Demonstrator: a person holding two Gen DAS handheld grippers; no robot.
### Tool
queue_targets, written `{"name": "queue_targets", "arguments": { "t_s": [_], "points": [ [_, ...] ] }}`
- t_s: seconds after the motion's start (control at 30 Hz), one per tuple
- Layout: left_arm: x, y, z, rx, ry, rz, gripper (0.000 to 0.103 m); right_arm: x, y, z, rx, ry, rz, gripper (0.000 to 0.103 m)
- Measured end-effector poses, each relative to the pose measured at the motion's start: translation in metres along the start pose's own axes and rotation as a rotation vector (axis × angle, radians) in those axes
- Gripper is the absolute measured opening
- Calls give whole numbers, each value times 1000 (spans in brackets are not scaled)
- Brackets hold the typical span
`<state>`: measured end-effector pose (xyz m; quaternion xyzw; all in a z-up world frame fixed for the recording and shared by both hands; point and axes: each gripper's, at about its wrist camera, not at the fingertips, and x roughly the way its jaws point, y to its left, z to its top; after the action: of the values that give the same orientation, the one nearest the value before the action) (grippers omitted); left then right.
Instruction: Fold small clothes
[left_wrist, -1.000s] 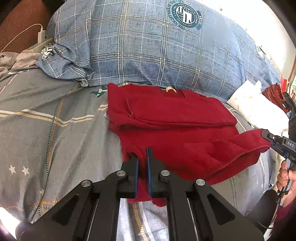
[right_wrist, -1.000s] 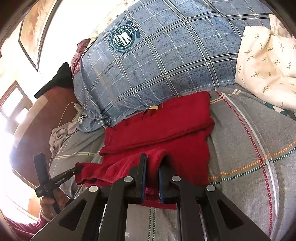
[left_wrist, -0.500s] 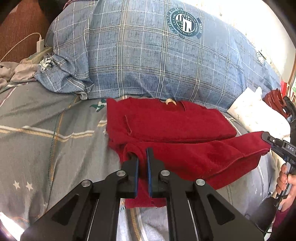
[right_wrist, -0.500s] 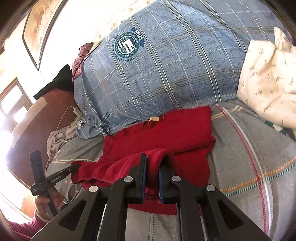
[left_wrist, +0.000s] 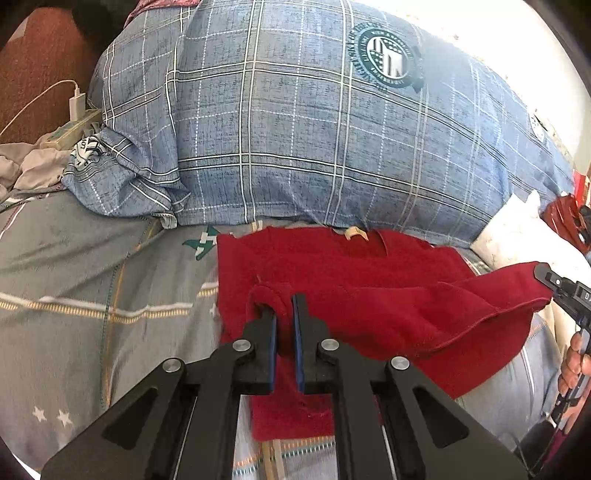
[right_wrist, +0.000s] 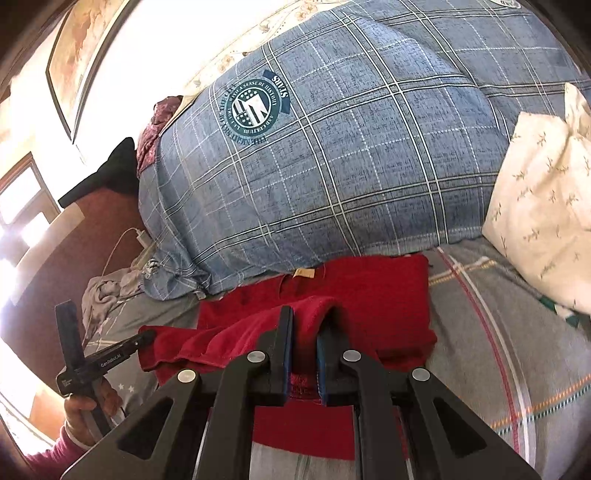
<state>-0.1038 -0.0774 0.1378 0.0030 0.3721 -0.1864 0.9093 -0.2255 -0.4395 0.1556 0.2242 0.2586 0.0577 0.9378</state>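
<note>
Jaws of both grippers pinch red garment (left_wrist: 369, 295) hem; plaid pillow (left_wrist: 314, 147) behind, probably touching collar.

pillow badge (right_wrist: 254, 109): round crest, I can make out "WITH A SENSE OF HISTORY" and "STARS", rest too warped to read
left gripper (right_wrist: 110, 357): white print, looks like "GenRobot.AI"
right gripper (left_wrist: 576, 295): just "DA" showing, cut off by the frame edge
</note>
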Motion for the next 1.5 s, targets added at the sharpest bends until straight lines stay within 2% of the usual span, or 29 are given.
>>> {"name": "queue_targets", "arguments": {
  "t_s": [0.37,0.57,1.0,1.1,1.17,1.2,1.23,1.27,1.33,1.4,1.47,1.5],
  "points": [
    [44,5,24,-12,19,50,6,49,-12,25,-11,42,-44,10],
    [81,10,36,-20,64,63,6,88,-27,33,14,86,-85,10],
    [143,23,36,-84,145,68,6,158,-65,40,103,160,-161,10],
    [146,27,35,-103,154,46,8,170,-71,39,117,177,-174,13],
    [144,29,36,-108,163,13,10,166,-74,41,152,178,-155,21],
    [142,30,37,-109,168,-3,15,160,-74,42,168,166,-146,33],
    [140,31,38,-111,175,-22,24,150,-73,44,179,135,-140,48],
    [137,32,39,-118,183,-51,29,139,-72,45,181,104,-134,52],
    [127,33,41,-133,185,-92,53,120,-65,46,161,64,-124,53],
    [107,33,43,-129,110,-33,73,107,-56,43,127,63,-105,53],
    [92,34,44,-122,45,-20,74,99,-45,37,89,75,-80,53],
    [88,35,46,-118,39,-24,74,99,-41,35,71,87,-73,52]
  ]
}}
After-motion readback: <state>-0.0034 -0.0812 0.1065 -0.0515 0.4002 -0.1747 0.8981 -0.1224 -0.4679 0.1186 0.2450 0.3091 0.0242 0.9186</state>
